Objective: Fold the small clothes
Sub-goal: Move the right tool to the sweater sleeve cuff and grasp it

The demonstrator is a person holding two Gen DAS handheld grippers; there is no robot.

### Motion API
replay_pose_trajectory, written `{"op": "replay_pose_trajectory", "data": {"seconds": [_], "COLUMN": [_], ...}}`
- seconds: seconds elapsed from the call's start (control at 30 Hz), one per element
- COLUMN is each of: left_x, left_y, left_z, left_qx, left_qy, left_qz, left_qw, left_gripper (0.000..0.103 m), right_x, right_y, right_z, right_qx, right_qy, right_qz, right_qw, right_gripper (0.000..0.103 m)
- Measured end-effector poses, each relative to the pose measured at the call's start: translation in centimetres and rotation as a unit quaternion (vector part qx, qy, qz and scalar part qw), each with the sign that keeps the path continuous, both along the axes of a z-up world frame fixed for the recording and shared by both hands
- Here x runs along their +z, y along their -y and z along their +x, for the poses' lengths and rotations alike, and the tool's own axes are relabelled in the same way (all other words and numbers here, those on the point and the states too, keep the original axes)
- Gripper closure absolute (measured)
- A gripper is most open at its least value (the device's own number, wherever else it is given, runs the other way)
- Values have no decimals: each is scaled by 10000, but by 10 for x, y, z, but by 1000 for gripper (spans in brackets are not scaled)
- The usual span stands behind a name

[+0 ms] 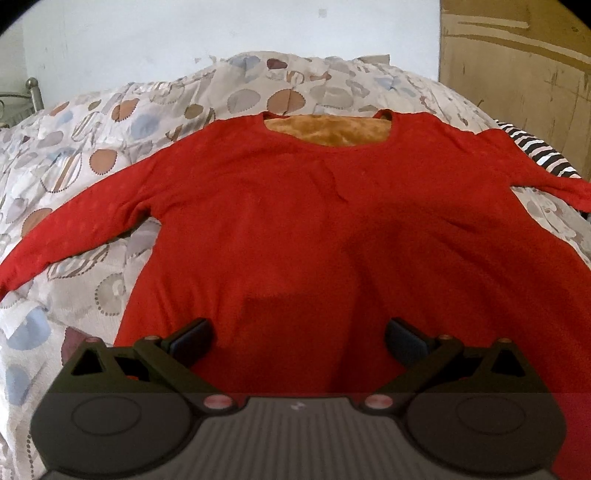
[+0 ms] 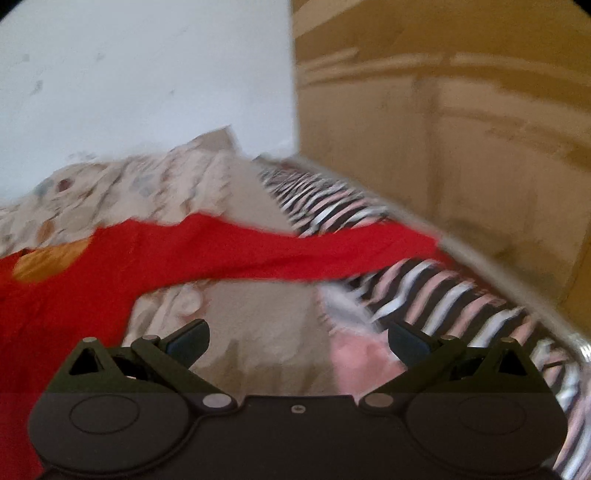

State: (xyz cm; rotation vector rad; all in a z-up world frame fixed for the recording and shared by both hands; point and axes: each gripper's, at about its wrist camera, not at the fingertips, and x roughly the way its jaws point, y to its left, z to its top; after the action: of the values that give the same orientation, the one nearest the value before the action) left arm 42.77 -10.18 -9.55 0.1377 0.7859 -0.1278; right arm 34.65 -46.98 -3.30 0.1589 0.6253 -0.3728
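Note:
A red long-sleeved top (image 1: 295, 221) lies spread flat on the bed, neck away from me, with an orange lining (image 1: 325, 129) showing in the neckline and both sleeves stretched out. My left gripper (image 1: 297, 338) is open and empty, above the lower middle of the top. My right gripper (image 2: 298, 341) is open and empty, above the bedcover beside the top's right sleeve (image 2: 332, 251). The right wrist view is blurred by motion.
The bed has a cream cover with round patterns (image 1: 92, 147). A black, white and pink striped cloth (image 2: 443, 295) lies along the bed's right side, partly under the sleeve. A wooden wardrobe (image 2: 461, 129) stands close on the right, a white wall (image 1: 221, 29) behind.

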Motion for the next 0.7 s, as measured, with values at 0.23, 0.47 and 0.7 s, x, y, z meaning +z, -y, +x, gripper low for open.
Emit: {"op": "replay_pose_trajectory", "data": {"seconds": [0.23,0.47,0.7], "left_x": [-15,-19,-21], "left_y": [3,3,2], "left_z": [-19,-26,-28], "left_qx": [-38,-44,-52], "left_qy": [657,890,956], "left_qz": [132,129,85], "left_qw": [9977,9959,9954], "left_gripper": [0,0,0], "right_x": [-13,-15,-23], "right_y": [6,65,139], "right_z": [10,34,65], "right_qx": [448,-621,-1799], "right_qy": [-162,52,602], "right_qz": [341,1006,1309], "right_qw": [9983,9930,9731], "right_gripper": [0,0,2]}}
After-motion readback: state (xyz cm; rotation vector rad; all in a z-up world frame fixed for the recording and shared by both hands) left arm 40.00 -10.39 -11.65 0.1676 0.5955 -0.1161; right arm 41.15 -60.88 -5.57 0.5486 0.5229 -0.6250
